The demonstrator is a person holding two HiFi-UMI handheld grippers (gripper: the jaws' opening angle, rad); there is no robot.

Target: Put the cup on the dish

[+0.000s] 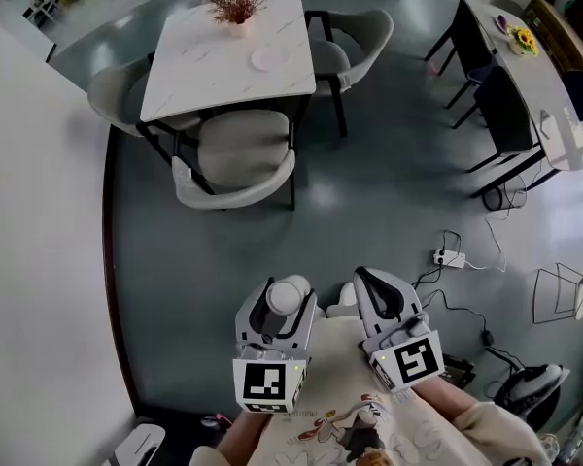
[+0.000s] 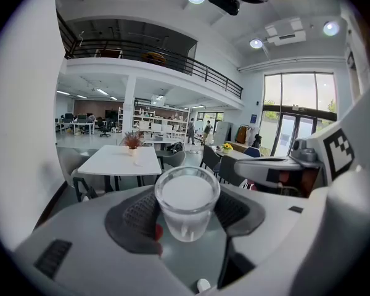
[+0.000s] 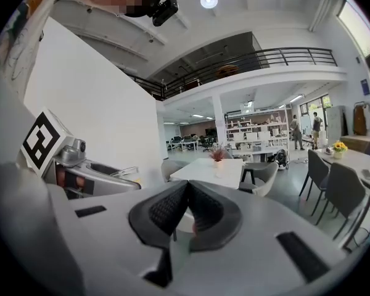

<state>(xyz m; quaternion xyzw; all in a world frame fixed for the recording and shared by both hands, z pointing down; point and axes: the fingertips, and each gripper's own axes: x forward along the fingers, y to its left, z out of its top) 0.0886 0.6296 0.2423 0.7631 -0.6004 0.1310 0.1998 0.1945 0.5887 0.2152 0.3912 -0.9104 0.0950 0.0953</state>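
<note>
Clamping the clear cup (image 2: 186, 202), left gripper (image 1: 285, 299) fingers (image 2: 134, 217) wide apart; right gripper (image 3: 186, 190) fingers (image 3: 163, 211) together, empty.

Plant (image 1: 235, 6): set on the white table (image 1: 199, 66).
Chair (image 1: 238, 153): drawn to its near side.
Power strip (image 1: 449, 257): laid to its right.

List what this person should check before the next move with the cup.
1. Cup upright, clamped by the left gripper: ok.
2. Right gripper shut and empty: ok.
3. Dish lying bare on the table: ok.
4. Dish within reach: not ok, the table stands far off.
5. Plant apart from the dish: ok.
6. What the cup holds: cannot tell.
</note>
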